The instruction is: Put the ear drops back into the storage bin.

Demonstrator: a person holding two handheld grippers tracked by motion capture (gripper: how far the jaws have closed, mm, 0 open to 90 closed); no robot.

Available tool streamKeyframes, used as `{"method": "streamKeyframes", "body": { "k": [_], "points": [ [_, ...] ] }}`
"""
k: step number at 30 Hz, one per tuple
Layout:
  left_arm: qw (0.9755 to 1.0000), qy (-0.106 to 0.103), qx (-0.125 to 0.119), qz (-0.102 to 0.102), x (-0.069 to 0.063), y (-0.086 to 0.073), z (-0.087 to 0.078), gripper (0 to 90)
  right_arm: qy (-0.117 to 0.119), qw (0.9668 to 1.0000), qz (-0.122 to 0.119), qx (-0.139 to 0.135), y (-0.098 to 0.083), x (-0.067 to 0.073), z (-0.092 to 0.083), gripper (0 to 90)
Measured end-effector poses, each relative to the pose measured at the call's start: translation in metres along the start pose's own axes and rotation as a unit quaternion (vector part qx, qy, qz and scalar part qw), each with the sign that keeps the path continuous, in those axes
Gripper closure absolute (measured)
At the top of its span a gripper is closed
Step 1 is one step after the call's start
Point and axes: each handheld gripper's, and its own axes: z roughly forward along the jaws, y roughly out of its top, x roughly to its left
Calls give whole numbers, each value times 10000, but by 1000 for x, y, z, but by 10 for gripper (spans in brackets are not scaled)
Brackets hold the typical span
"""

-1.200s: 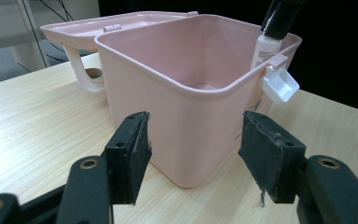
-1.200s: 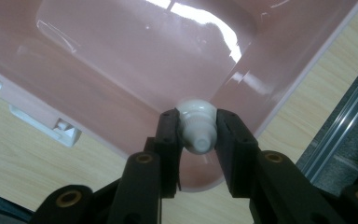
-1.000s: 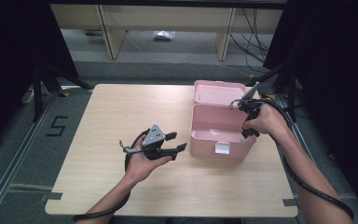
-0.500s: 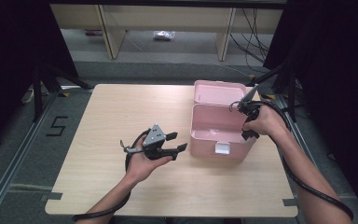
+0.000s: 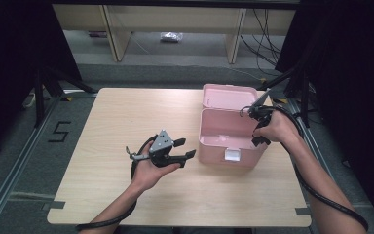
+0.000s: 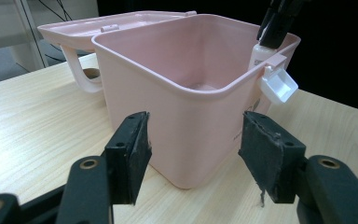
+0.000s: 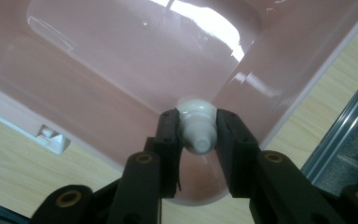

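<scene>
My right tongs (image 7: 196, 135) grip one small white bottle (image 7: 196, 123) by its neck, its long axis hanging down into the one open pink box (image 5: 226, 146), against the box's right wall. My left tongs (image 5: 184, 148) gape empty, left of the box on the bench (image 5: 102, 122).

Your left gripper (image 5: 182, 148) is showing a black body topped by a grey three-cornered plate, and a black cable is trailing back along your bare forearm. Its pads (image 6: 135, 151) are looking worn and frayed at the edges. Your right gripper (image 7: 196, 130) is showing brass-ringed screw holes along both black jaws.
</scene>
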Motion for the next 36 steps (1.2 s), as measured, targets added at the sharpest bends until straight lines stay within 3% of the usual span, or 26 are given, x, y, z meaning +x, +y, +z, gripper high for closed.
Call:
{"method": "streamKeyframes", "body": {
  "k": [13,36],
  "points": [
    [10000,5,-1,-26,1,-2,0,412,31,9999,52,-118,-2,-1,8,718],
    [10000,-1,4,-20,0,-3,0,412,44,9999,108,-94,-2,0,15,717]
  ]
}}
